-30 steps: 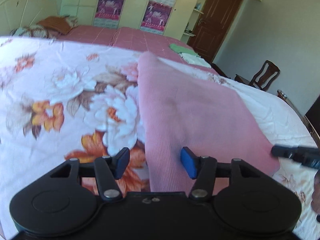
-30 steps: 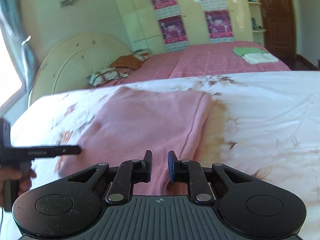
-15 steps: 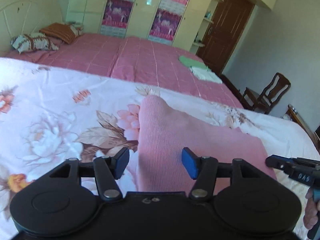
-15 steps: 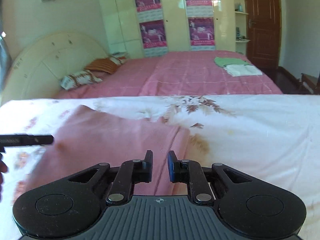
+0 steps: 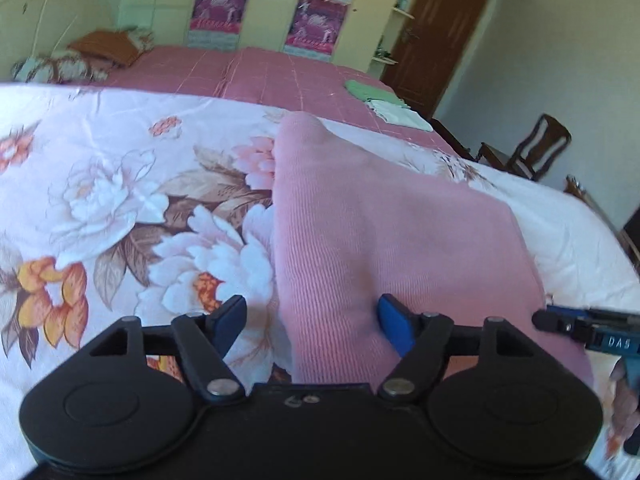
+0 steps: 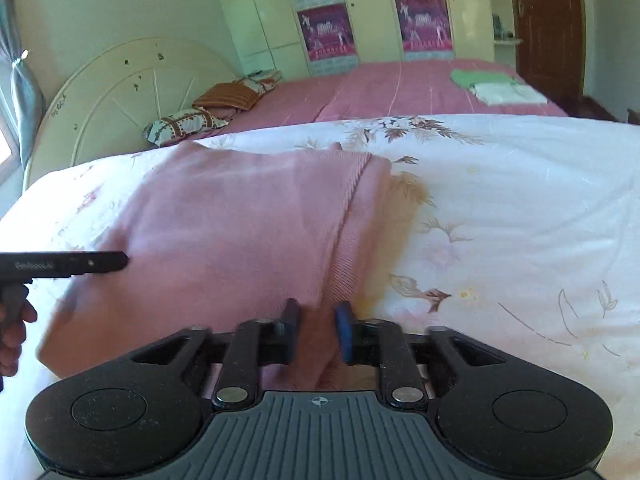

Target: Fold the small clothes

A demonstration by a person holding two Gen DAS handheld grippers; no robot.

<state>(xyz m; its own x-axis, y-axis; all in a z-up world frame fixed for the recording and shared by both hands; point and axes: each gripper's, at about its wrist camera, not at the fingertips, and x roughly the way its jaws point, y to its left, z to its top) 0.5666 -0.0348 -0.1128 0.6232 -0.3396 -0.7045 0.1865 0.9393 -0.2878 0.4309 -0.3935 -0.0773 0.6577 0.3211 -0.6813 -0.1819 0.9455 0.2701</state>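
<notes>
A folded pink knit garment (image 5: pixel 384 232) lies on the floral bedsheet (image 5: pixel 100 200); it also shows in the right wrist view (image 6: pixel 240 232). My left gripper (image 5: pixel 312 324) is open over the garment's near left edge, its jaws wide apart with one either side of that edge. My right gripper (image 6: pixel 318 332) hangs over the garment's near right corner with a narrow gap between its fingers, and pink cloth shows in that gap. The right gripper's tip shows at the right of the left wrist view (image 5: pixel 576 322). The left gripper's tip shows at the left of the right wrist view (image 6: pixel 80 264).
A second bed with a pink cover (image 6: pixel 420 92) stands behind, with folded green and white clothes (image 6: pixel 496 86) and pillows (image 6: pixel 200 118) on it. A wooden chair (image 5: pixel 532 152) and a brown door (image 5: pixel 440 32) are at the right.
Both grippers have dropped back toward the garment's near edge after lifting away. The right fingers have parted a little.
</notes>
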